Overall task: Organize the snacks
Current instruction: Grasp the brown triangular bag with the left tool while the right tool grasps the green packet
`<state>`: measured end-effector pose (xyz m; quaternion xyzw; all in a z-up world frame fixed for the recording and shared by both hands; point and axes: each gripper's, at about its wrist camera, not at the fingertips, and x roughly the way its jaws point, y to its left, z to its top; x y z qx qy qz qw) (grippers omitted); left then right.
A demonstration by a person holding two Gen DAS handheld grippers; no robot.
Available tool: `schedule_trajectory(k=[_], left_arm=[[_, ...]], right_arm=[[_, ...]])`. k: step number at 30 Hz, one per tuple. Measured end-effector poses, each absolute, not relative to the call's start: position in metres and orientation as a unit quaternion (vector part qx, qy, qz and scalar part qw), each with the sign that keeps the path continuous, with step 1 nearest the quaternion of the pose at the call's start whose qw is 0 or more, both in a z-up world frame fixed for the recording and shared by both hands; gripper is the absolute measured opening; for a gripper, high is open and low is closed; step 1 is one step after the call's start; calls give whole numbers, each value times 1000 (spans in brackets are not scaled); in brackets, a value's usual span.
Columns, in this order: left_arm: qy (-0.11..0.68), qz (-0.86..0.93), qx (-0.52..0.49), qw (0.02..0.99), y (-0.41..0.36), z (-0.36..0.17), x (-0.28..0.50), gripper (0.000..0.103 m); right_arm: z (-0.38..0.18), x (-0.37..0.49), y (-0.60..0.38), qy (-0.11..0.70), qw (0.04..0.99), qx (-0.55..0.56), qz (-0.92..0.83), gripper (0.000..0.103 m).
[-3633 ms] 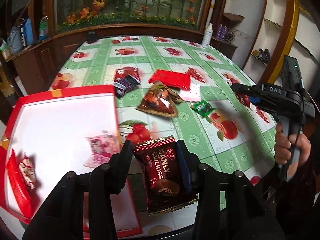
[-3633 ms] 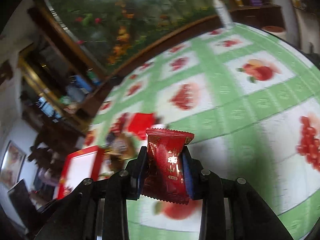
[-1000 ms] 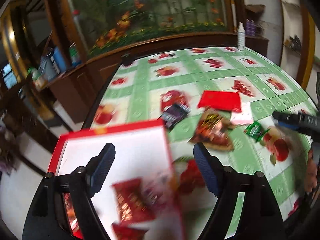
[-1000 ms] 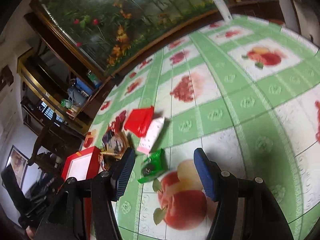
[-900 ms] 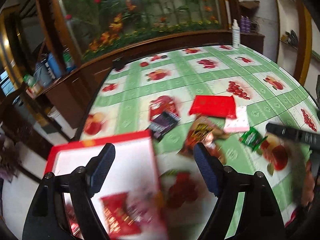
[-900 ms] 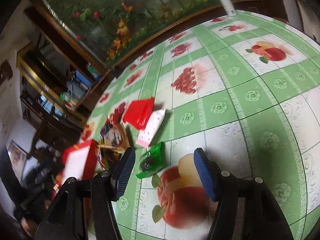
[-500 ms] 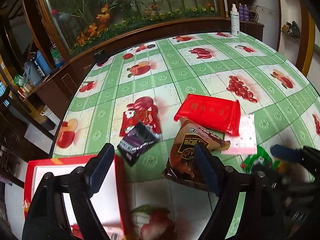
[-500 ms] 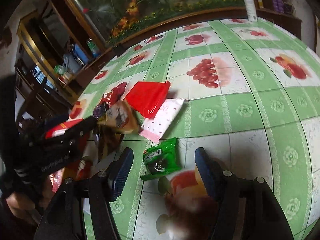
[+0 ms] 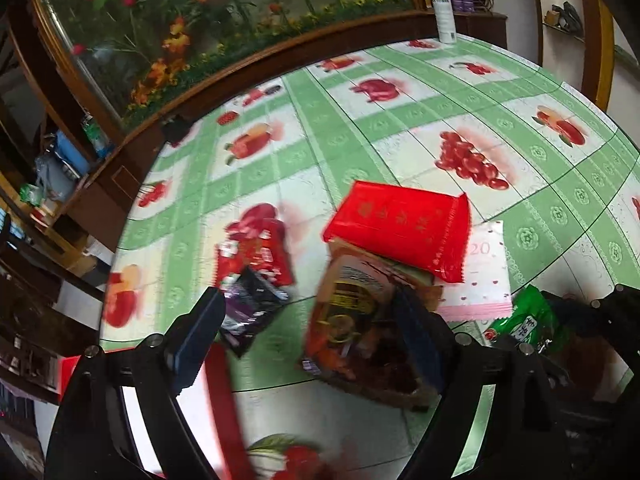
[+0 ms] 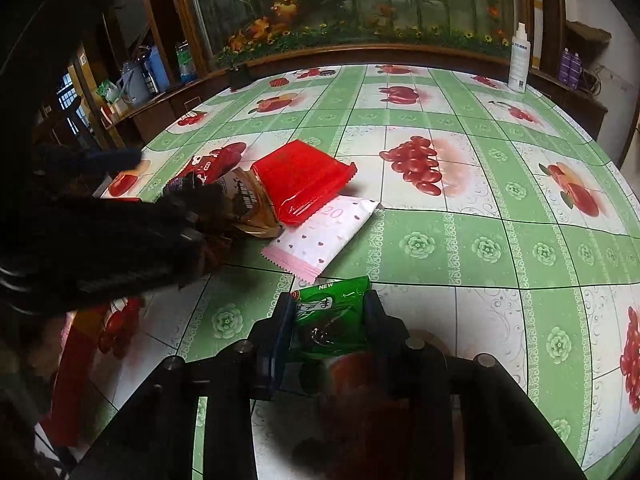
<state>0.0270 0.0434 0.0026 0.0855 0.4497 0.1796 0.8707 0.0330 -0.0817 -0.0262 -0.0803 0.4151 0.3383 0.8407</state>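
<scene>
**Right wrist view: green packet between my closing jaws**

My right hand-held gripper (image 10: 326, 322) has just been closing, and its two pads now press on one green snack packet (image 10: 332, 320) lying on the counter (image 10: 480, 184), which wears a green-and-white fruit-print cloth. Just beyond lies one pink-and-white packet (image 10: 324, 236), partly under one flat red packet (image 10: 300, 180).

In the left wrist view, my left hand-held gripper (image 9: 308, 336) has just been opening; its jaws stand wide apart, clamped on nothing. One brown snack bag (image 9: 352, 328) lies between them, its right side hidden behind the right finger, so I cannot tell whether it is touched. One dark purple packet (image 9: 250, 312) lies by the left finger, overlapping one red printed packet (image 9: 256, 252). That makes six packets counted on the counter. One red-rimmed tray (image 9: 224, 408) shows blurred at the lower left.
</scene>
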Motion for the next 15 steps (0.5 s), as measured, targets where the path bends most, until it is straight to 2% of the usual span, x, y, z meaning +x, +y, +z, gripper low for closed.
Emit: schedule_trajectory(k=[3,4,5,7,10,15], left_arm=[[504,123,62,853,40,-19,37,90],[499,128,39,856,46,-22,36,89],[497,130,16,858,52,-22,34,85],[498,118,-31,858,65,-21,31,54],[497,139,-32,856,71,-20,26,47],[482,135,-42,864,70,-16,3,45]], right_arm=[[-26,34,-83,416,840,-77,340,36],[-25,35,-82,417,839,-75,341,36],[-26,36,-83,418,840,-75,337,36],[-26,38,-86,419,839,-65,341,36],[-26,38,-86,419,839,-64,342,36],[-25,38,-88,420,838,-59,343,35]])
